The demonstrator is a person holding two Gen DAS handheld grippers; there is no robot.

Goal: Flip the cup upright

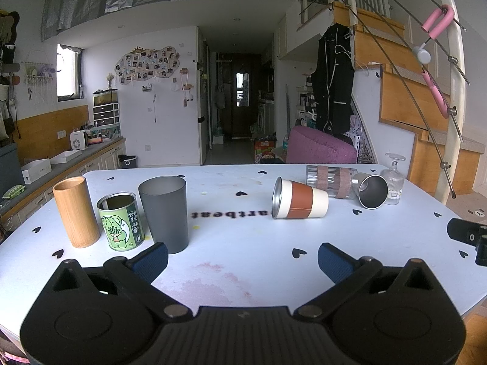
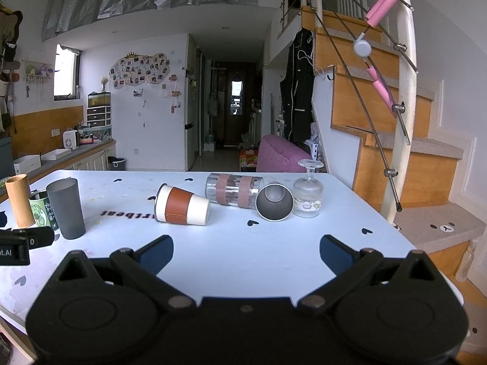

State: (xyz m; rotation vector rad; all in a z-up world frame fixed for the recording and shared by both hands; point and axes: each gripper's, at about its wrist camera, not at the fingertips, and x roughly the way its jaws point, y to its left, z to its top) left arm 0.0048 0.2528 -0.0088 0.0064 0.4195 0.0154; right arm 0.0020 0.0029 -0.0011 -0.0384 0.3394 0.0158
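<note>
Nothing's been flipped yet: the banded cup (image 1: 301, 198) is lying on its side mid-table (image 1: 243, 261), and both the left gripper (image 1: 242, 260) and right gripper (image 2: 246, 254) are held wide open, empty.

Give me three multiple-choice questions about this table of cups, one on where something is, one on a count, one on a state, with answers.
1. Where is the upside-down ribbed glass goblet?
A. Beside the bamboo cup
B. At the right end, next to the tipped grey metal cup
C. Between the gripper fingers

2. How many cups stand upright at the left?
A. One
B. Three
C. Five

3. What state is the white cup with the brown sleeve in?
A. Lying on its side
B. Upright
C. Held by a gripper

Answers: B, it touches the metal cup's right side; B, bamboo cup, green printed tin and dark grey tumbler; A, its mouth faces left along the table.
</note>
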